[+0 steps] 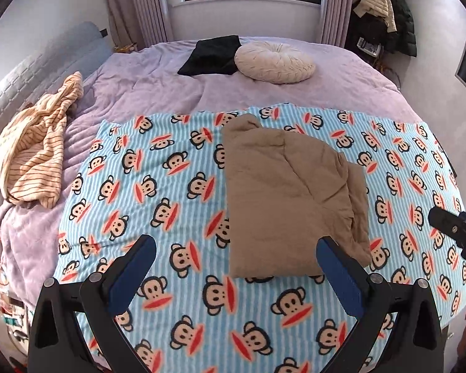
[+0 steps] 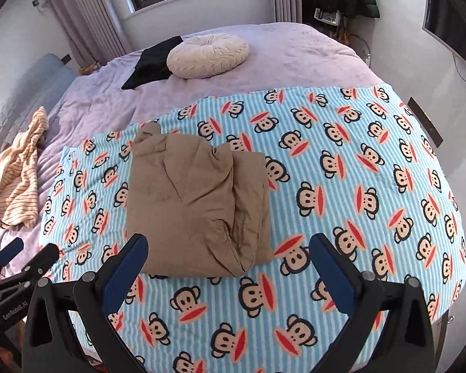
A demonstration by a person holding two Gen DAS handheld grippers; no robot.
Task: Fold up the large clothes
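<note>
A brown garment (image 1: 290, 192) lies folded into a thick rectangle on the monkey blanket (image 1: 158, 186), which covers the near half of the bed (image 1: 326, 93). The bundle sits near the blanket's middle, its short end close to the near edge, with a narrower folded layer showing along its right side.

The left gripper (image 1: 236, 259) hangs above the near edge with its blue-padded fingers (image 1: 130, 267) spread wide and nothing between them; the right-hand finger overlaps the bundle's near right corner in the left wrist view, though I cannot tell if it touches. The right gripper (image 2: 228, 256) hovers just beside it, also spread wide and holding nothing, the bundle's near end lying between its fingers (image 2: 334, 275) in its view.

A striped cloth (image 1: 34, 152) lies crumpled by the bed's left edge. Toward the far edge, a round cushion (image 1: 275, 62) rests touching a black cloth (image 1: 209, 56).
</note>
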